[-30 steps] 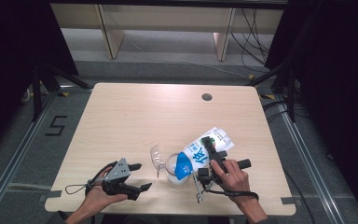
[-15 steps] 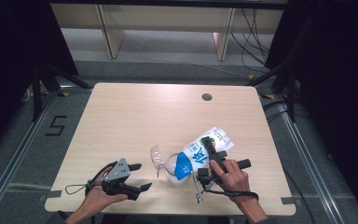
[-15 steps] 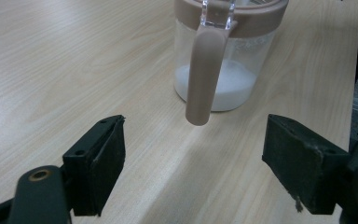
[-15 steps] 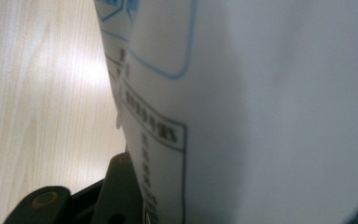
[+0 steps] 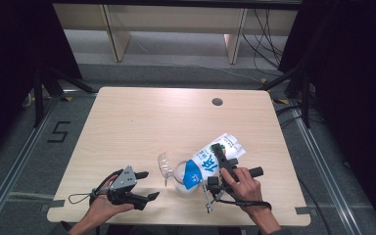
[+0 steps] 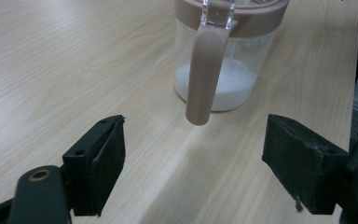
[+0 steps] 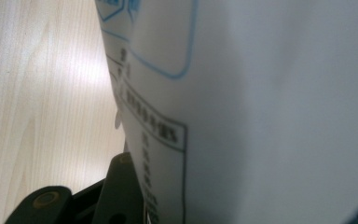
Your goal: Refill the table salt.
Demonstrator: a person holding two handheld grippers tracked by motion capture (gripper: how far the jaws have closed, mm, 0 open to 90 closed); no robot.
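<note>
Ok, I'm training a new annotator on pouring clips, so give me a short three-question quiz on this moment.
1. True or false: the left gripper has its jaws closed on the clear jug.
2. What does the right gripper hold, and how is it posed? A) an upright glass bottle B) a white and blue carton tipped toward the jug C) a spoon lying flat
3. What is at the bottom of the jug?

Key
1. False: the jaws stand open and empty, short of the jug's brown handle.
2. B
3. A shallow layer of white liquid.
</note>
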